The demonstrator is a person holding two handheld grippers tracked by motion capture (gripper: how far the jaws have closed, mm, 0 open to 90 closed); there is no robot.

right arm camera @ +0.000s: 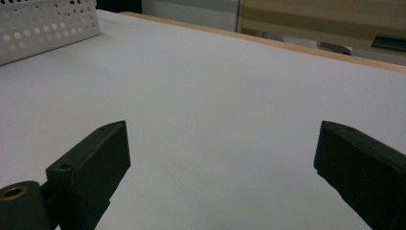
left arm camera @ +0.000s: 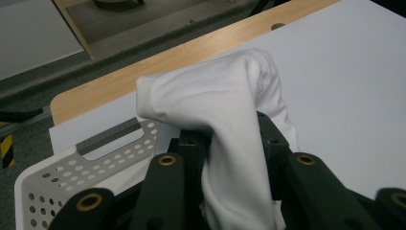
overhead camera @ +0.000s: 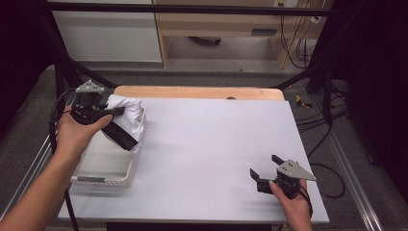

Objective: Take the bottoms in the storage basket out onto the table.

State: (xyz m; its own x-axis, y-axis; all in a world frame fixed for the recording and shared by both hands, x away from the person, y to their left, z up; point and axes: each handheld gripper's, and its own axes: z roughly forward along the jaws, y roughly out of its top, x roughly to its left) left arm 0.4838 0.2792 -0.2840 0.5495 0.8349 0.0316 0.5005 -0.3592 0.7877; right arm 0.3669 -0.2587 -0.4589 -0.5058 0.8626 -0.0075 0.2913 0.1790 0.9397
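A bunched white cloth [overhead camera: 126, 114] with a black printed band hangs over the far end of a white perforated basket [overhead camera: 109, 169] at the table's left. My left gripper [overhead camera: 115, 111] is shut on this cloth. In the left gripper view the white cloth [left arm camera: 225, 120] bulges up between the two black jaws and droops down past them, above the basket's handle rim [left arm camera: 110, 139]. My right gripper [overhead camera: 264, 166] rests low near the table's front right, open, its jaws wide apart over bare white surface. The right gripper [right arm camera: 222, 139] has nothing between its fingers.
A white sheet [overhead camera: 211, 149] covers the wooden table [overhead camera: 192, 91]. The basket's perforated wall [right arm camera: 48, 24] shows at the far left of the right gripper view. Black frame bars and cables stand around the table, and cabinets lie beyond its far edge.
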